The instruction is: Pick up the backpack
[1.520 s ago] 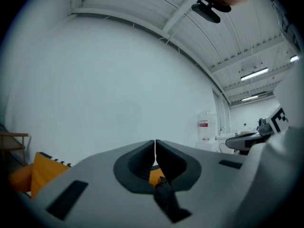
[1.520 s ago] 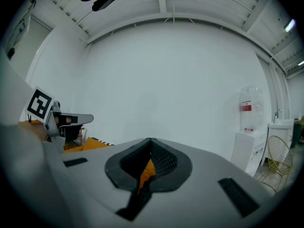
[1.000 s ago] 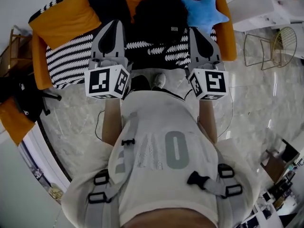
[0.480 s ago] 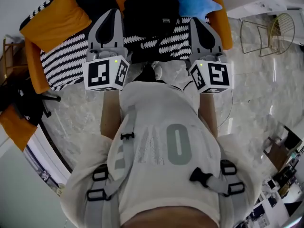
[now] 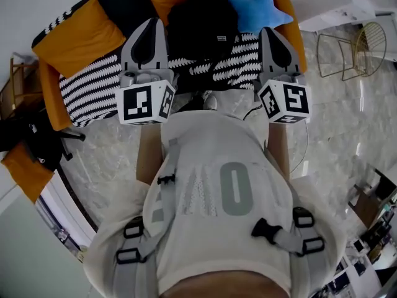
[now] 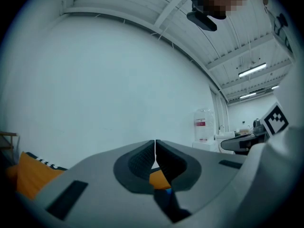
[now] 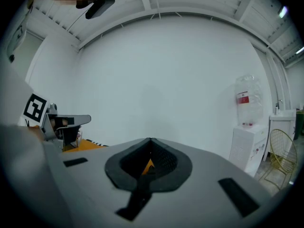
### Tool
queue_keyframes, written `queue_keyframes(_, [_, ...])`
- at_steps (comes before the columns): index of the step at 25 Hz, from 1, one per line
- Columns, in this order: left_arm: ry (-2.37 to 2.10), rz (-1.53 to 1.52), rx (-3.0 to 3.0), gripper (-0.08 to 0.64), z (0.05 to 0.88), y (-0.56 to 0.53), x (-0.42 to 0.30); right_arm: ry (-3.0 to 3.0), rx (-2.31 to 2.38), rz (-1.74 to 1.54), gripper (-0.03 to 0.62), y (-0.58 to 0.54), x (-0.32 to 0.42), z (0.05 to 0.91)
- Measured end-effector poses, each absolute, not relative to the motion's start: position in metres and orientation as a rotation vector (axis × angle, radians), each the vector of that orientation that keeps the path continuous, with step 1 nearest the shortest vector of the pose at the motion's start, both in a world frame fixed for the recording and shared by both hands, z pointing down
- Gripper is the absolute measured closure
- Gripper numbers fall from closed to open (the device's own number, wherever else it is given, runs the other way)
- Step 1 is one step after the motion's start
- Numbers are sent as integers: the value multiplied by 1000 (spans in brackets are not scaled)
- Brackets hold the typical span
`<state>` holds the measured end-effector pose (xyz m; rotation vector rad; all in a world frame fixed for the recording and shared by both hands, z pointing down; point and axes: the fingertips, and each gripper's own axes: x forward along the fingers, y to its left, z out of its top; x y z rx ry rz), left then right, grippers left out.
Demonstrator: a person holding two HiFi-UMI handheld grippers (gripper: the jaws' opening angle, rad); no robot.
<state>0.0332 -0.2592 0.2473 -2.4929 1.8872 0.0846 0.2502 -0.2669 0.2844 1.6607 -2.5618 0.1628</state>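
I am holding my left tongs (image 5: 151, 25) and right tongs (image 5: 273, 32) pressed shut and empty, either side of the black backpack (image 5: 201, 23) that is sitting on the sofa (image 5: 87, 85) (beside a blue star cushion (image 5: 257, 11)). I am judging they need opening before reaching for its top.

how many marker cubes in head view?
2. One marker cube sits at the rear of the left gripper, the other at the rear of the right gripper. Both show fully, and none seems hidden.
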Motion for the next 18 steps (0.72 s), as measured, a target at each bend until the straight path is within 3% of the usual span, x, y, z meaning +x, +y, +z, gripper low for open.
queue_keyframes(11, [1870,152,-2516,537,245,-268,29,-2470,1674,85,586,-278,248,288])
queue_keyframes(12, [1842,172,-2537,524,244,-267,31,-2496,1661,113,524,-279,246,288])
queue_keyframes(14, [1799,221,-2591,368,244,-268,35,-2594,1608,204,192,-280,238,290])
queue_keyframes(16, [1800,260,-2615,268,246,-269,35,-2644,1594,265,170,-280,236,291])
queue_keyframes(18, [1825,263,-2612,228,248,-271,33,-2635,1603,267,170,-279,236,292])
